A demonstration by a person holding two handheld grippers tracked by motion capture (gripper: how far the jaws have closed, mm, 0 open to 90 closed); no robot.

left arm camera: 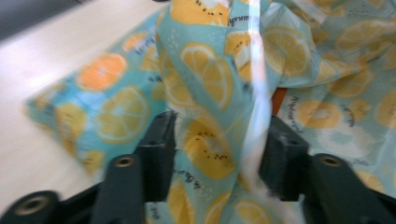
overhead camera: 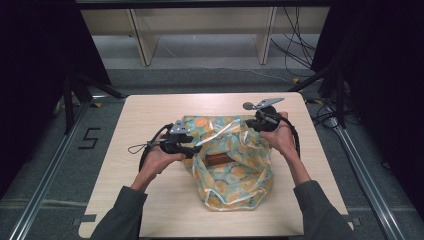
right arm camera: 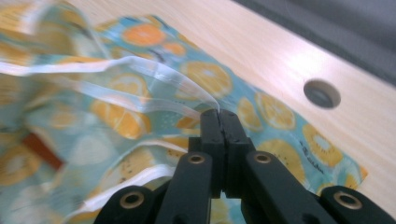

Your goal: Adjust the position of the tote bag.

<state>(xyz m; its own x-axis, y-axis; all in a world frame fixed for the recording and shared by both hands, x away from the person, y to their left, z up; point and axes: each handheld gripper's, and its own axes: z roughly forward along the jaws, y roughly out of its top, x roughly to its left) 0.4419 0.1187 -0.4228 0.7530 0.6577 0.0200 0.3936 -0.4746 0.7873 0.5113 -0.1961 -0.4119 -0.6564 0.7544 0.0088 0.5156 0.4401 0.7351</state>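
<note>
Pale wood of the desk (overhead camera: 150, 120) carries a soft drawstring bag (overhead camera: 235, 175) printed with orange and lemon slices on turquoise, lying between the two tools with its mouth pulled open toward the person.

The right tool (right arm camera: 218, 114) is clenched on the bag's translucent white handle strap (right arm camera: 154, 77); the strap runs off the very tips of its jaws, which are pressed flat together, and the bag's far rim rises to it. The left tool (left arm camera: 217, 140) stands released: its jaws are spread with a fold of the bag's printed cloth and a pale strip of strap between them, and no pad presses on either as far as the blurred picture shows. In the high view this left tool (overhead camera: 192, 148) sits at the bag's near-left rim, the right tool (overhead camera: 252, 124) at the far-right rim.

Inside the mouth, below and between the tools, a reddish-brown thing (overhead camera: 220, 159) lies in the bag; what it is cannot be told.

By my reading the bag is already spread open and something is in it. One side is gripped, the other let go; the left side would need a fresh grip before the bag is lifted or drawn shut.
</note>
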